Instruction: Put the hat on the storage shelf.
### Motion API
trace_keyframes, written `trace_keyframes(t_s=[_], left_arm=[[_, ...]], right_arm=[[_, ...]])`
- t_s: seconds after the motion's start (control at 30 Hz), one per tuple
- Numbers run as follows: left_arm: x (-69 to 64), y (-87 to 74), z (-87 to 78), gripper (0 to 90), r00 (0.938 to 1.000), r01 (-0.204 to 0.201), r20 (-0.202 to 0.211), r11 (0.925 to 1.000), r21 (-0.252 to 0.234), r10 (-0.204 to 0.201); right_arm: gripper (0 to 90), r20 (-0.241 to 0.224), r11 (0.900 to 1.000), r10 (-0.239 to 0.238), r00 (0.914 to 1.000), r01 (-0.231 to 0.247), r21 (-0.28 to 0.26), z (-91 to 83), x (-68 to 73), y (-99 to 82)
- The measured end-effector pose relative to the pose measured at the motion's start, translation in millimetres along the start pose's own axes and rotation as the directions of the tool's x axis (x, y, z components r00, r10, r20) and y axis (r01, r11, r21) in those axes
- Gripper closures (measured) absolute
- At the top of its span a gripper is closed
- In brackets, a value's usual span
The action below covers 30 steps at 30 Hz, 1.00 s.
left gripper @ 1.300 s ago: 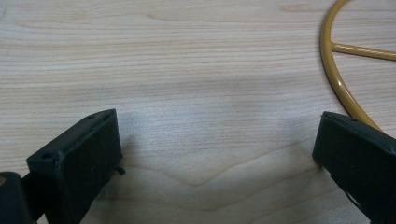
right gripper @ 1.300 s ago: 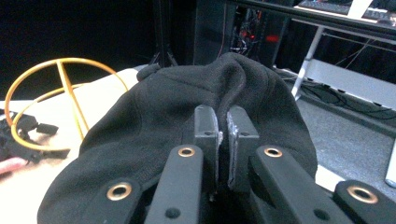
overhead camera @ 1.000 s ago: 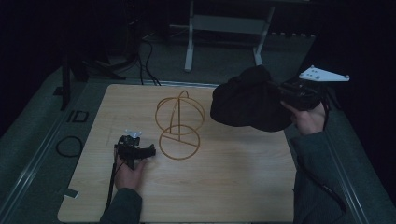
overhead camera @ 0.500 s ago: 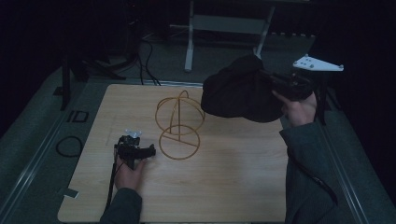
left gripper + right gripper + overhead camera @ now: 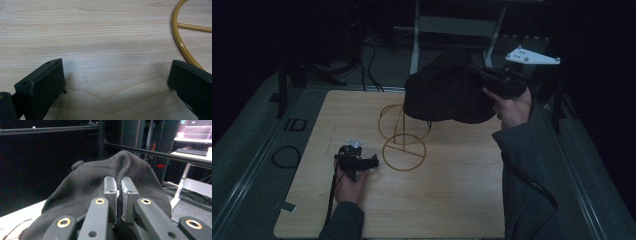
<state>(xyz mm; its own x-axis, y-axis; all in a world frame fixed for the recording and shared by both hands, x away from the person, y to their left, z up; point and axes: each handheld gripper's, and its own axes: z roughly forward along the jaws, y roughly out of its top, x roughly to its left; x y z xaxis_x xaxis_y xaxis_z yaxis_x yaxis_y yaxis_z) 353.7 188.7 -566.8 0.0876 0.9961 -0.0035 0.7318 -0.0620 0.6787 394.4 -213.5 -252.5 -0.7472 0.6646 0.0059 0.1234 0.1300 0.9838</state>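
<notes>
Left gripper (image 5: 357, 161) rested low on the wooden tabletop (image 5: 452, 200), unmoved from a second earlier, jaws spread wide with nothing between them, just beside the round base of the stand. Gold wire hat stand (image 5: 403, 135) stood upright at mid-tabletop, base ring flat, upper loop bare. Black cap (image 5: 447, 95) hung in the air at the right, carried leftward and higher than a second before, its near edge now overlapping the top of the stand's loop as seen from above. Right gripper (image 5: 484, 80) clamped tight on a fold of the cap's fabric. Judged: cap brought nearly over the stand, lowering onto the loop not yet done.
</notes>
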Motion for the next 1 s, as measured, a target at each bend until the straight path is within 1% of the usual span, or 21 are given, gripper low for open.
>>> trace_keyframes(t_s=[0.1, 0.2, 0.3, 0.33, 0.47, 0.57, 0.63, 0.7, 0.87, 1.0], left_arm=[[-0.1, 0.0, 0.0, 0.7, 1.0000, 0.002, 0.000, 1.0000, -0.001, -0.002], [-0.1, 0.0, 0.0, 0.7, 1.0000, 0.003, 0.002, 1.0000, 0.000, -0.003], [-0.1, 0.0, 0.0, 0.7, 1.0000, 0.003, 0.001, 1.0000, -0.001, -0.003], [-0.2, 0.0, 0.0, 0.7, 1.0000, 0.003, 0.001, 1.0000, -0.001, -0.003], [-0.1, 0.0, 0.1, 0.7, 1.0000, 0.003, 0.001, 1.0000, -0.001, -0.003], [-0.2, 0.0, 0.1, 0.7, 1.0000, 0.003, 0.000, 1.0000, -0.001, -0.003], [-0.2, 0.0, 0.1, 0.7, 1.0000, 0.003, 0.000, 1.0000, -0.001, -0.003], [-0.2, 0.0, 0.1, 0.7, 1.0000, 0.003, 0.000, 1.0000, -0.001, -0.003], [-0.1, 0.0, 0.1, 0.7, 1.0000, 0.001, 0.000, 1.0000, -0.001, -0.001], [-0.1, 0.0, 0.0, 0.7, 1.0000, 0.001, 0.000, 1.0000, -0.001, -0.001]], right_arm=[[85.1, -0.026, 1.0000, -0.003, 0.9996, 0.003, -0.001, 10.1, 9.3, 3.1], [85.2, -0.055, 0.9998, 0.004, 0.9985, -0.006, -0.022, 16.8, 15.8, 6.7], [85.2, -0.062, 0.9996, -0.012, 0.9980, 0.010, -0.027, 20.3, 21.6, 11.5], [85.2, -0.057, 0.9995, -0.016, 0.9982, 0.014, -0.030, 20.3, 23.2, 13.2], [85.2, -0.049, 0.9988, -0.025, 0.9985, 0.022, -0.043, 18.2, 24.4, 20.0], [85.2, -0.065, 0.9981, -0.014, 0.9978, 0.010, -0.060, 16.5, 25.0, 24.5], [85.2, -0.074, 0.9979, -0.014, 0.9972, 0.009, -0.065, 18.1, 28.2, 26.5], [85.2, -0.080, 0.9978, -0.021, 0.9965, 0.016, -0.064, 21.7, 32.4, 27.5], [85.2, -0.115, 0.9978, -0.007, 0.9933, 0.000, -0.067, 33.4, 39.8, 28.2], [85.2, -0.134, 0.9976, -0.010, 0.9910, 0.001, -0.070, 39.3, 46.6, 30.6]])
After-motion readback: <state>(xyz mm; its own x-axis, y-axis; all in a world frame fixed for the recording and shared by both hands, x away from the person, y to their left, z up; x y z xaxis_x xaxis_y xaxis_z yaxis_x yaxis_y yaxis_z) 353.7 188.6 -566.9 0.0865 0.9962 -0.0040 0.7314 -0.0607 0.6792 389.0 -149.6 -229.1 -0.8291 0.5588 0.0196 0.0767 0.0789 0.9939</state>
